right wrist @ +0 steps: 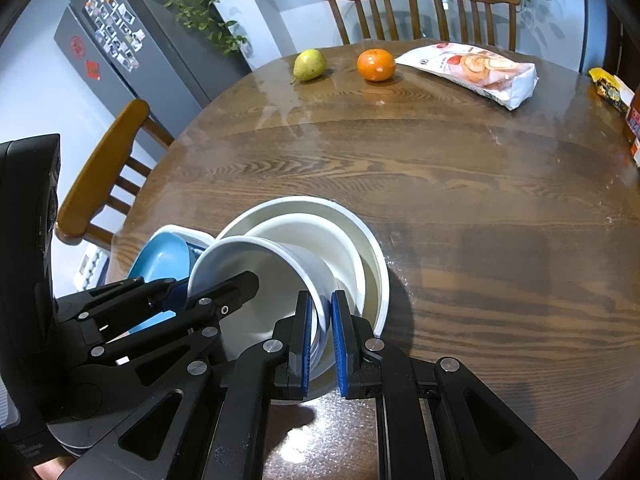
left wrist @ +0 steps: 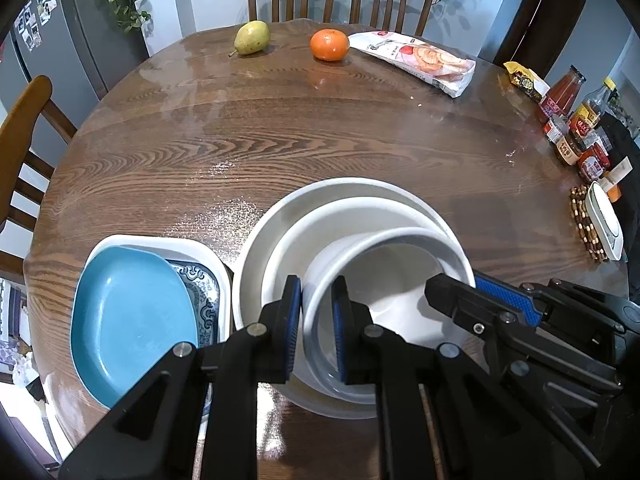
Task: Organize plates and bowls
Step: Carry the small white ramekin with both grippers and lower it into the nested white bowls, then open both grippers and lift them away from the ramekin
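Your left gripper (left wrist: 316, 320) and right gripper (right wrist: 320, 336) both pinch the small white bowl (left wrist: 380, 272), tilted at lower centre inside two nested white bowls (left wrist: 256, 240). Plates (left wrist: 128, 312) sit stacked lower left (nearly finished); only seating it remains.

A small white bowl (left wrist: 384, 280) sits tilted inside two nested white bowls (left wrist: 260, 240), beside stacked plates (left wrist: 132, 312).

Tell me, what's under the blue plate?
Under the blue plate lies a blue-and-white patterned dish, itself inside a white rectangular dish. Only the patterned dish's right edge shows; the blue plate covers the rest.
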`<act>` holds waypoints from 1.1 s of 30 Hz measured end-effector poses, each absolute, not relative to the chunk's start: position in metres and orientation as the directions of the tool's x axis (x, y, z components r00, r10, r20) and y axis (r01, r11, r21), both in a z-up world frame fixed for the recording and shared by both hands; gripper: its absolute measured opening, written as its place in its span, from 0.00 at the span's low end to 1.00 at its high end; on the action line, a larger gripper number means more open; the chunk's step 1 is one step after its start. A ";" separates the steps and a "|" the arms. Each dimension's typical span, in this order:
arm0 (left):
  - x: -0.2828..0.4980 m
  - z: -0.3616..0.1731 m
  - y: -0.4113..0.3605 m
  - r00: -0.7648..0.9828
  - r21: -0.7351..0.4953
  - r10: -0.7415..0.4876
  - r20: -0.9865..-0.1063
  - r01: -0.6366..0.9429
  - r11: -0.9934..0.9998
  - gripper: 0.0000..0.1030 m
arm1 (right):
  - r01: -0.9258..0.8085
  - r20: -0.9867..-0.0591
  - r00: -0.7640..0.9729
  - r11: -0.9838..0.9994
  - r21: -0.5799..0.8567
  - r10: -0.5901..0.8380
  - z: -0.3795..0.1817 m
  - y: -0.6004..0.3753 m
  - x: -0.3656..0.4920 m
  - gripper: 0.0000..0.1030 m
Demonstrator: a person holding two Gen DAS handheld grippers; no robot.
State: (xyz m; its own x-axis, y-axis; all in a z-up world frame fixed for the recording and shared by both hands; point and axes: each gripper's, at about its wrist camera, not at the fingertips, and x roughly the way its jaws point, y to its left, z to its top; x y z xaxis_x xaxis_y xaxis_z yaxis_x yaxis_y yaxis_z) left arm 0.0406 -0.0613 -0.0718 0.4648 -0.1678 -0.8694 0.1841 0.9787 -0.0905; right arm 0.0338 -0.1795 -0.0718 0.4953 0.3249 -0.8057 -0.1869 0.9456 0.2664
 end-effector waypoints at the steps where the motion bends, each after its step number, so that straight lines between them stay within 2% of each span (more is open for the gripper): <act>1: 0.041 -0.072 -0.061 0.464 -0.090 -0.167 -0.870 0.184 0.979 0.11 | -0.186 -0.806 0.494 0.945 0.267 0.325 -0.072 -0.180 0.034 0.13; 15: 0.044 -0.073 -0.061 0.464 -0.097 -0.174 -0.869 0.184 0.978 0.12 | -0.182 -0.812 0.488 0.947 0.264 0.320 -0.075 -0.179 0.037 0.14; 24: 0.043 -0.071 -0.061 0.464 -0.101 -0.177 -0.868 0.184 0.978 0.18 | -0.171 -0.815 0.485 0.948 0.269 0.319 -0.074 -0.182 0.038 0.14; 28: 0.040 -0.063 -0.061 0.490 -0.100 -0.180 -0.853 0.185 0.978 0.27 | -0.173 -0.804 0.503 0.948 0.266 0.317 -0.068 -0.184 0.035 0.15; 30: 0.038 -0.058 -0.061 0.509 -0.096 -0.178 -0.842 0.184 0.978 0.36 | -0.170 -0.798 0.519 0.952 0.255 0.306 -0.062 -0.186 0.034 0.15; 32: 0.036 -0.053 -0.059 0.528 -0.089 -0.171 -0.832 0.177 0.980 0.52 | -0.165 -0.791 0.532 0.953 0.253 0.302 -0.058 -0.189 0.032 0.15; 33: 0.035 -0.051 -0.058 0.537 -0.089 -0.169 -0.827 0.172 0.981 0.54 | -0.160 -0.786 0.540 0.954 0.255 0.301 -0.056 -0.193 0.032 0.15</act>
State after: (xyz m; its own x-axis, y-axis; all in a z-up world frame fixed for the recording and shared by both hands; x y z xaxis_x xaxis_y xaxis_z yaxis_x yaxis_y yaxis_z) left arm 0.0348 -0.0576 -0.0507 0.5367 -0.1689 -0.8267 0.1723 0.9811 -0.0885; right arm 0.0317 -0.1927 -0.0560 0.5401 0.3009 -0.7860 -0.1595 0.9536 0.2554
